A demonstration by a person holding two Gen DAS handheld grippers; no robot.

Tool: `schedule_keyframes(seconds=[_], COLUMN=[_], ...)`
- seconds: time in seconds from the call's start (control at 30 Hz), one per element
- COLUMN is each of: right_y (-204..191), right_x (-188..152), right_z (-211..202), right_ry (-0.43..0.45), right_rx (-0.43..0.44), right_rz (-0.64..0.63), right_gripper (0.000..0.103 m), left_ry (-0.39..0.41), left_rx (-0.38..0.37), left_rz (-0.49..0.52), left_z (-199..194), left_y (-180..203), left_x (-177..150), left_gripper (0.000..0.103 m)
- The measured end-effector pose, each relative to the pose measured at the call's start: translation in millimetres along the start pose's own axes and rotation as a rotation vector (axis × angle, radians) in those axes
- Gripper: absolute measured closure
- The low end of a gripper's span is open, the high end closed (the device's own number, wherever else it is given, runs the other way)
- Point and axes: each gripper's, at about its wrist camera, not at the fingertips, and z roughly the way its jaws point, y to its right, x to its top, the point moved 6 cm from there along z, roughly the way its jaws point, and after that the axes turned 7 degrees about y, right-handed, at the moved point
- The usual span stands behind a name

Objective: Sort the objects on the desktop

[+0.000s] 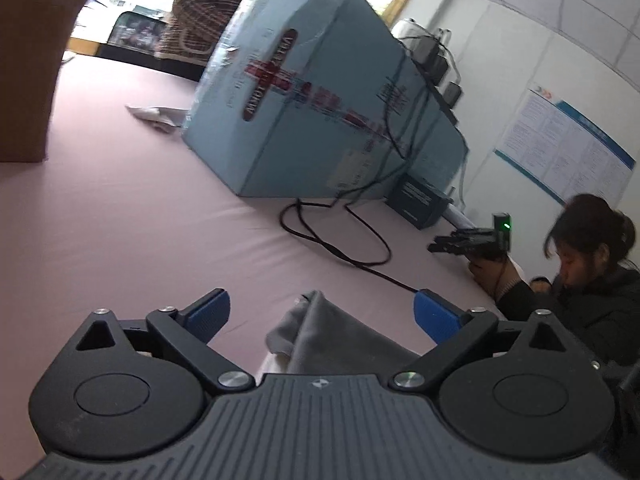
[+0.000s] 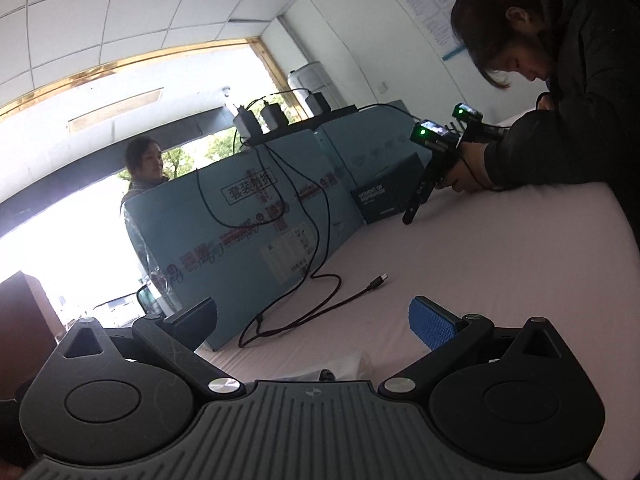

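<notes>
Left wrist view: we find both grippers spread wide over a pink table, with nothing held.

We note the left gripper has ribbed blue pads parted either side of a soft grey cloth, which lies crumpled with its peak pointing away from us; neither pad touches it. The smooth pink table offers open room ahead and to the left. A large, hard-edged light blue carton bounds the far side, and a looping black cable trails from it. In the right wrist view, the right gripper stands equally released above a clear crinkled wrapper. A USB cable lies ahead, its plug pointing right. A person in a dark jacket leans on the table's far right edge.
</notes>
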Motion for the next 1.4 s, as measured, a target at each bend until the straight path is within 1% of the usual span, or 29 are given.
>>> schedule_keyframes(seconds=[0.07, 0.13, 0.2, 0.23, 0.3, 0.37, 0.4, 0.43, 0.47, 0.5, 0.57, 0.67, 0.73, 0.9, 0.93, 1.1, 1.2, 1.27, 1.4], right_y=[1.2, 2.1, 2.5, 2.8, 3.5, 3.1, 1.0, -0.7, -1.3, 0.1, 6.0, 16.6, 21.7, 18.9, 19.2, 29.0, 22.2, 18.1, 15.8], right_x=[-0.2, -0.3, -0.8, -0.6, 1.3, 2.4, 1.2, -0.5, -3.0, -6.1, -12.8, -22.4, -26.5, -29.6, -29.4, -19.8, -20.2, -22.2, -29.1], right_z=[0.8, 1.8, 1.8, 1.3, -2.2, -5.0, -4.0, -2.2, 1.3, 6.1, 16.7, 31.7, 37.7, 40.6, 40.6, 34.5, 35.9, 37.7, 43.7], right_ry=[-0.007, -0.015, -0.024, -0.025, -0.012, -0.007, -0.025, -0.048, -0.080, -0.119, -0.200, -0.304, -0.341, -0.351, -0.348, -0.278, -0.305, -0.324, -0.378], right_rx=[0.012, 0.032, 0.053, 0.062, 0.089, 0.119, 0.133, 0.143, 0.145, 0.140, 0.109, 0.057, 0.031, 0.028, 0.027, 0.038, 0.074, 0.084, 0.076], right_rz=[0.012, 0.027, 0.041, 0.048, 0.068, 0.082, 0.077, 0.071, 0.069, 0.076, 0.103, 0.158, 0.187, 0.163, 0.165, 0.229, 0.199, 0.175, 0.158], right_gripper=[0.000, 0.000, 0.001, 0.003, 0.004, 0.010, 0.012, 0.016, 0.021, 0.023, 0.031, 0.038, 0.041, 0.041, 0.043, 0.044, 0.046, 0.047, 0.047], left_ry=[0.000, -0.006, -0.015, -0.015, -0.004, 0.009, 0.013, 0.016, 0.016, 0.009, -0.003, -0.009, -0.012, -0.024, -0.025, -0.025, -0.029, -0.028, -0.036], left_rx=[-0.011, -0.003, -0.008, -0.013, -0.027, -0.032, -0.033, -0.034, -0.035, -0.034, -0.030, -0.015, -0.007, -0.003, -0.003, 0.000, -0.004, -0.006, -0.002], left_rz=[0.001, -0.001, -0.027, -0.041, -0.066, -0.075, -0.073, -0.072, -0.070, -0.068, -0.063, -0.068, -0.088, -0.115, -0.116, -0.108, -0.107, -0.107, -0.110], left_z=[0.3, 1.9, 3.3, 3.6, 2.9, 2.4, 2.5, 2.7, 3.2, 4.3, 6.3, 8.3, 8.9, 10.5, 10.6, 10.7, 10.9, 10.6, 11.8], left_y=[1.5, -0.1, -2.9, -4.2, -6.4, -7.3, -7.4, -7.4, -7.3, -7.2, -7.3, -9.9, -13.5, -18.0, -18.2, -17.7, -17.1, -17.0, -17.4], left_x=[-0.8, -1.7, -1.9, -1.5, 0.6, 2.4, 2.8, 3.2, 3.2, 2.5, 1.4, 1.2, 1.8, 1.3, 1.1, 0.3, -0.6, -0.6, -1.6], left_gripper=[0.007, 0.009, 0.012, 0.014, 0.016, 0.019, 0.020, 0.022, 0.023, 0.023, 0.024, 0.024, 0.024, 0.024, 0.024, 0.024, 0.024, 0.024, 0.024])
